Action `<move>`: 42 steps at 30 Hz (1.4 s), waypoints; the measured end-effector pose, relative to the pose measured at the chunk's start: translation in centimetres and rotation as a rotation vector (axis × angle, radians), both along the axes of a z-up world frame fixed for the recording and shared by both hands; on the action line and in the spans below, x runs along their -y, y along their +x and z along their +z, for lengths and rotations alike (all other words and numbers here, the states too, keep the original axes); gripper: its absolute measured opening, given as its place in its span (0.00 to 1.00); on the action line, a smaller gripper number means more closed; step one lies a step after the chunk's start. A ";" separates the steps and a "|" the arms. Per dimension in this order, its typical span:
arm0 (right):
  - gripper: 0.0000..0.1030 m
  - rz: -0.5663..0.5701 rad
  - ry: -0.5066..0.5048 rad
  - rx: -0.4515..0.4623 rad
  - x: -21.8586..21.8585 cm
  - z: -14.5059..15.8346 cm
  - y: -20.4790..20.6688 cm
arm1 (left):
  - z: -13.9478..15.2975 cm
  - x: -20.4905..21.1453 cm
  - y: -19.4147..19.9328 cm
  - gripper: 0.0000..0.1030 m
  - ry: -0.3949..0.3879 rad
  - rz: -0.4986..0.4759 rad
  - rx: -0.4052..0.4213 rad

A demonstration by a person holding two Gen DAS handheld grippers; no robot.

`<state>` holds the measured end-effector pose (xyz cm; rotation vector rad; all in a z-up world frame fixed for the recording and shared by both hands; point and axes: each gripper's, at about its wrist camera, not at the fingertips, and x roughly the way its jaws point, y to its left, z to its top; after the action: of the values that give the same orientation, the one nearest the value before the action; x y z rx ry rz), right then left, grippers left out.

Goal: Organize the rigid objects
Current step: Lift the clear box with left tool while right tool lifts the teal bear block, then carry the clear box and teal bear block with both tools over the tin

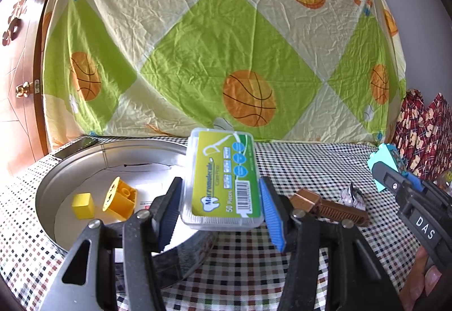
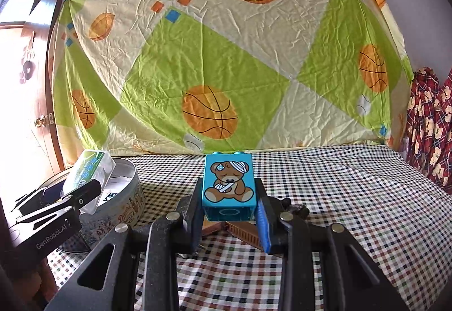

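The left gripper (image 1: pixel 223 198) is clenched on a clear floss-pick box (image 1: pixel 223 181) with a green label, its pads pressing the box's two long sides and carrying it off the cloth, partly over the near right rim of the round metal tin (image 1: pixel 56 169). The right gripper (image 2: pixel 230 209) is likewise grasping a blue toy block (image 2: pixel 228 182) printed with a bandaged bear, held upright clear of the checked tablecloth (image 2: pixel 353 198), well to the right of the tin.

Inside the tin lie a small yellow cube (image 1: pixel 82 205) and, just beside it, a yellow stud brick (image 1: pixel 120 198) tipped on its side. On the cloth between the grippers rests a brown ribbed piece (image 1: pixel 330 207), with a small shiny thing at its far end, too small to identify.

The step in hand looks like delivery: both hands loaded, the floss box closest to its drop. The next move probably calls for carrying the box further left over the tin's free floor, lowering it and letting go without knocking the yellow pieces; the bear block would follow.
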<state>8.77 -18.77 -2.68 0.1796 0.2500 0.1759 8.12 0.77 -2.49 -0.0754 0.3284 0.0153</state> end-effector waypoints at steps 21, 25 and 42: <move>0.33 0.040 -0.020 0.029 -3.1 0.6 0.0 | 0.3 -2.6 -0.6 0.52 0.004 0.063 0.040; 0.33 0.054 -0.020 0.034 -3.8 0.7 0.0 | 0.3 -2.9 -0.8 0.52 0.004 0.069 0.044; 0.33 0.112 -0.032 0.042 -6.6 1.2 -0.2 | 0.5 -4.6 -1.3 0.52 -0.003 0.104 0.060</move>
<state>8.58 -12.12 -1.51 0.1301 0.2208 0.2863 6.84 5.40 -1.99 -0.0955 0.2646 0.1150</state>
